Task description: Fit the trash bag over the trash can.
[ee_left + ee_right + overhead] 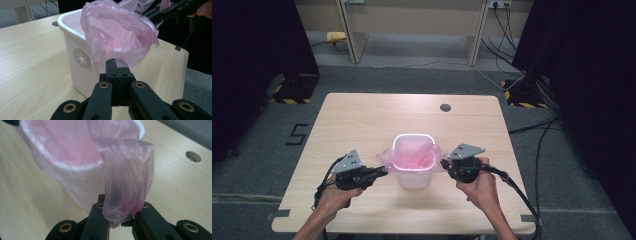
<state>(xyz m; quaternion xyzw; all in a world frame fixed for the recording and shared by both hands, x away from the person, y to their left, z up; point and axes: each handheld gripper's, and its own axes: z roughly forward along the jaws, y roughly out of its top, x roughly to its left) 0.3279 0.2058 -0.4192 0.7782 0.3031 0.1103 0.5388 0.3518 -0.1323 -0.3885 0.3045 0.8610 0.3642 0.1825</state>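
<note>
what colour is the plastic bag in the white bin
Translucent pink bag lining the white bin; clearest in the left gripper view.

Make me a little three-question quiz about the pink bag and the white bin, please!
1. True or false: the pink bag lies flat on the table, away from the white bin.
2. What does the left gripper pinch? A) a cable B) the bag's edge C) the bin's rim
3. What mark is on the bin's side?

Key: 1 false, it sits in the bin; 2 B; 3 a round grey badge with a star.
</note>
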